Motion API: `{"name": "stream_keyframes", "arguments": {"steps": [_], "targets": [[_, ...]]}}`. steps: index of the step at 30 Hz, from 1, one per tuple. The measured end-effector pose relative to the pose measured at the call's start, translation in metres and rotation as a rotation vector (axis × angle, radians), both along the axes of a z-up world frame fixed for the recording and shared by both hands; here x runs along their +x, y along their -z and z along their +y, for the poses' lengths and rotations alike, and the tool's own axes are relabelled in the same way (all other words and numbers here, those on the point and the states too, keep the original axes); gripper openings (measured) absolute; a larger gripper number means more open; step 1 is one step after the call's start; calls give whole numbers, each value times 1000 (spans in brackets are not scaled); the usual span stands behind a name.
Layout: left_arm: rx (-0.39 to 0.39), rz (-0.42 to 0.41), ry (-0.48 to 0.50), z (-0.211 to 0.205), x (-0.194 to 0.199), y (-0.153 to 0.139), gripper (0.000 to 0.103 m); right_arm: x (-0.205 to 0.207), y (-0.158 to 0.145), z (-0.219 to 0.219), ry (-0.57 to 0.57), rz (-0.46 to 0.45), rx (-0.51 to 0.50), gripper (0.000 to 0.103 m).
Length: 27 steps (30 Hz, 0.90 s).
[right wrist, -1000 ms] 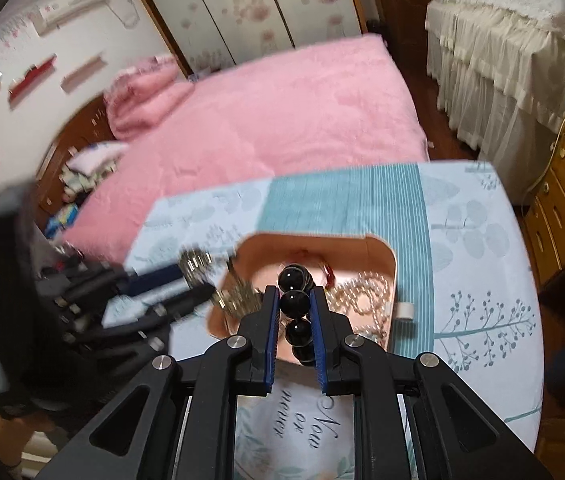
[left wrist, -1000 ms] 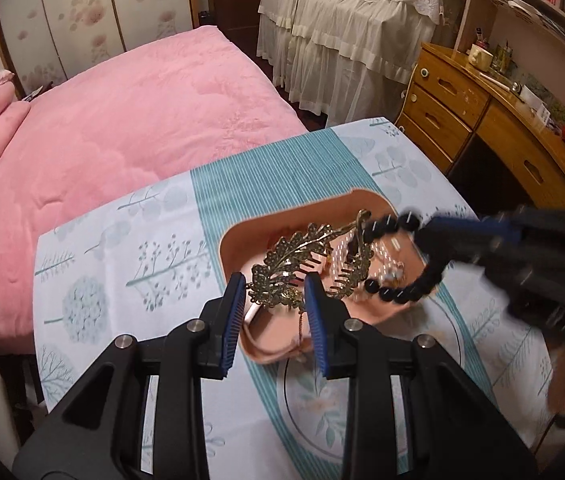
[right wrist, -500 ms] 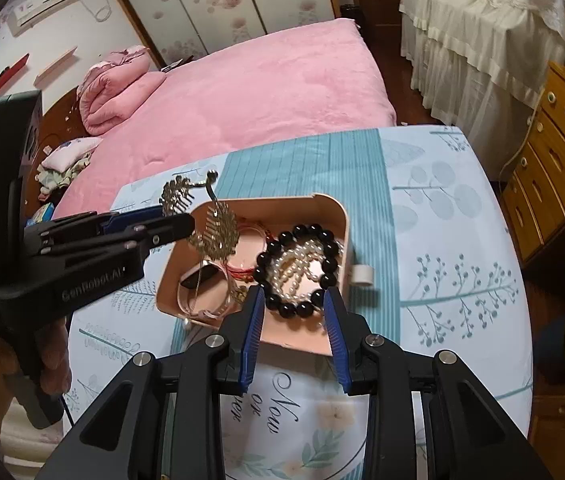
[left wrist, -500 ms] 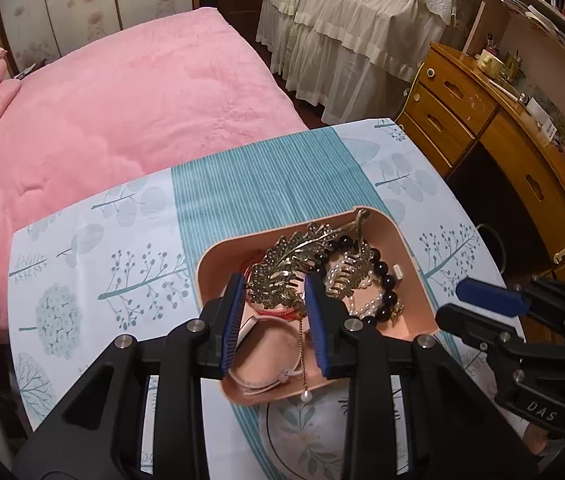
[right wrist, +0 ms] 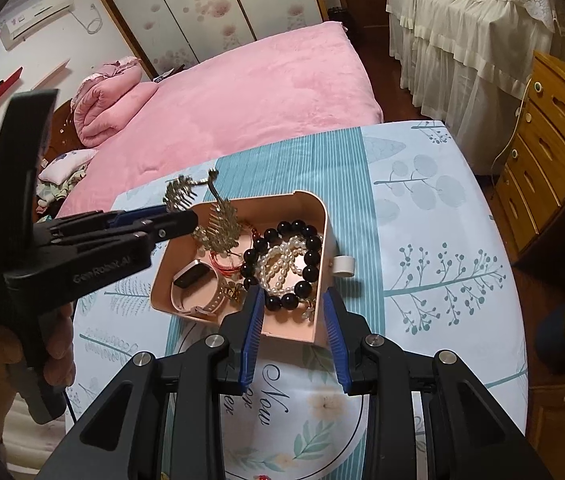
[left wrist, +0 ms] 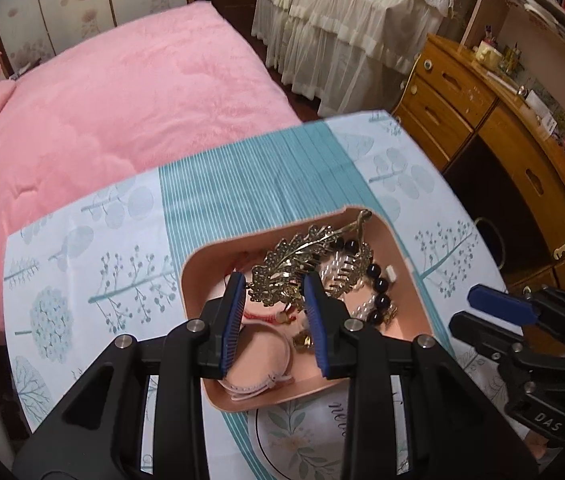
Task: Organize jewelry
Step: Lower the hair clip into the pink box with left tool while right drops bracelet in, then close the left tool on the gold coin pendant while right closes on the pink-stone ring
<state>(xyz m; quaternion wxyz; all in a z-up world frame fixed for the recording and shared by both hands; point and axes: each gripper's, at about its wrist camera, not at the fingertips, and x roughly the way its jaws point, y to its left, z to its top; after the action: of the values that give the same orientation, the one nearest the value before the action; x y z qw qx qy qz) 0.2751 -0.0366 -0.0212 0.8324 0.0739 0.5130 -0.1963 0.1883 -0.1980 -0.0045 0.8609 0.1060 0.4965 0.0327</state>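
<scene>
Jewelry tray (right wrist: pixel 324 240) on table, left gripper (left wrist: pixel 274 312) grasping gold hair comb (left wrist: pixel 290 268), right gripper (right wrist: pixel 292 332) released, just opened.

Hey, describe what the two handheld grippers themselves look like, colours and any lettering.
Both are matte black plastic frames with silver screw heads and blue ribbed pads on the fingers. The left gripper carries pale "GenRobot.AI" lettering along its side; the right gripper shows "DAS" printed on its body.

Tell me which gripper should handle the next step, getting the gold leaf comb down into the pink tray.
Left. The left gripper is already shut on the gold leaf comb, holding it just over the pink tray. The right gripper is open and empty; the black bead bracelet lies in the tray.
</scene>
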Motion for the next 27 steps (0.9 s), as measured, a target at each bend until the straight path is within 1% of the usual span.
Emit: {"name": "stream_keyframes", "arguments": {"steps": [2, 5, 7, 8, 13, 18, 27], "targets": [[29, 19, -5, -1, 0, 7, 27, -2, 1, 1, -1, 4, -7, 31], [37, 50, -16, 3, 1, 13, 29, -5, 0, 2, 0, 5, -8, 31], [33, 63, -30, 7, 2, 14, 35, -7, -1, 2, 2, 2, -8, 31], [30, 62, -39, 9, 1, 14, 38, -8, -2, 2, 3, 0, -8, 31], [33, 48, -51, 17, -9, 8, 38, -17, -8, 4, -2, -6, -12, 31], [31, 29, -63, 26, -31, 1, 38, -34, -10, 7, -25, 2, -11, 31], [22, 58, -124, 56, -89, 3, 38, -88, 7, 13, -91, 78, -17, 31]]}}
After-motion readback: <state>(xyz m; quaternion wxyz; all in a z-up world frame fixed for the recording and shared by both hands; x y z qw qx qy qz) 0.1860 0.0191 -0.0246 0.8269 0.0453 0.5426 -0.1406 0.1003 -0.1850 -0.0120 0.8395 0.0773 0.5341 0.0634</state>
